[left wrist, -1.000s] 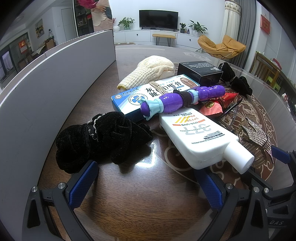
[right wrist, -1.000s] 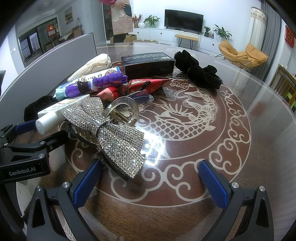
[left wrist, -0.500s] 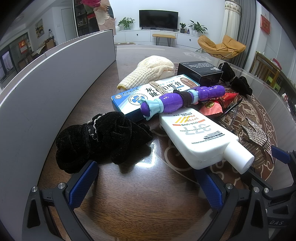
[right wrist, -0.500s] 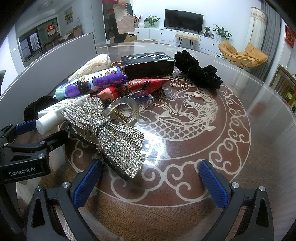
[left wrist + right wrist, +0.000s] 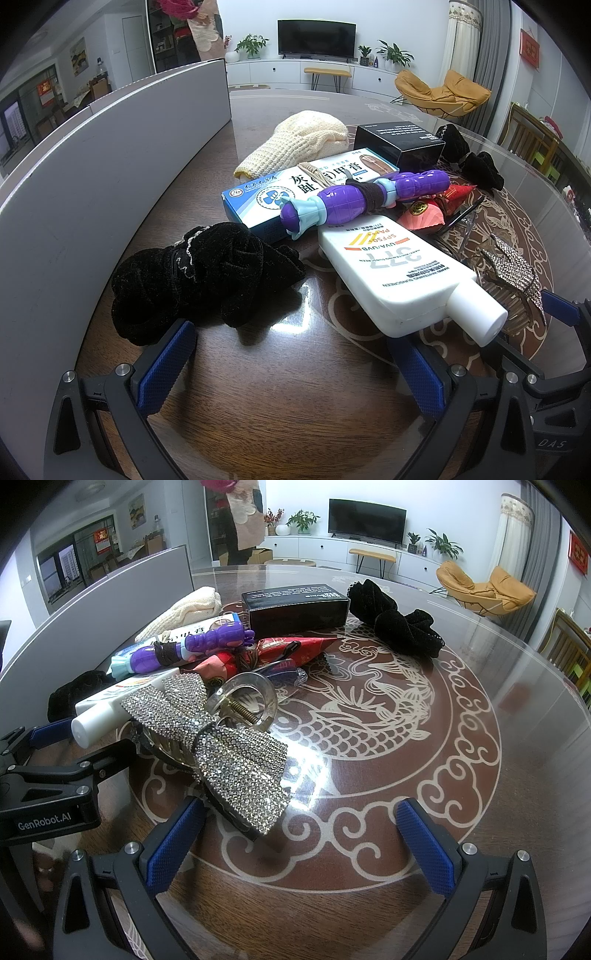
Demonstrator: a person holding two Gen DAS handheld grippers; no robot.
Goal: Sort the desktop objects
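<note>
A pile of objects lies on the round table. In the left wrist view a black velvet scrunchie (image 5: 199,273) sits by my left finger, and a white sunscreen bottle (image 5: 399,273) lies by my right finger. A purple toy (image 5: 362,201) rests on a blue medicine box (image 5: 295,184). My left gripper (image 5: 291,369) is open and empty, low over the table. In the right wrist view a rhinestone bow hair clip (image 5: 218,738) lies just ahead of my left finger. My right gripper (image 5: 299,845) is open and empty.
A grey partition (image 5: 92,177) curves along the left. A cream knitted cloth (image 5: 306,140), a black box (image 5: 295,607), a second black scrunchie (image 5: 399,624) and red packets (image 5: 295,646) lie further back. The left gripper shows in the right wrist view (image 5: 55,782).
</note>
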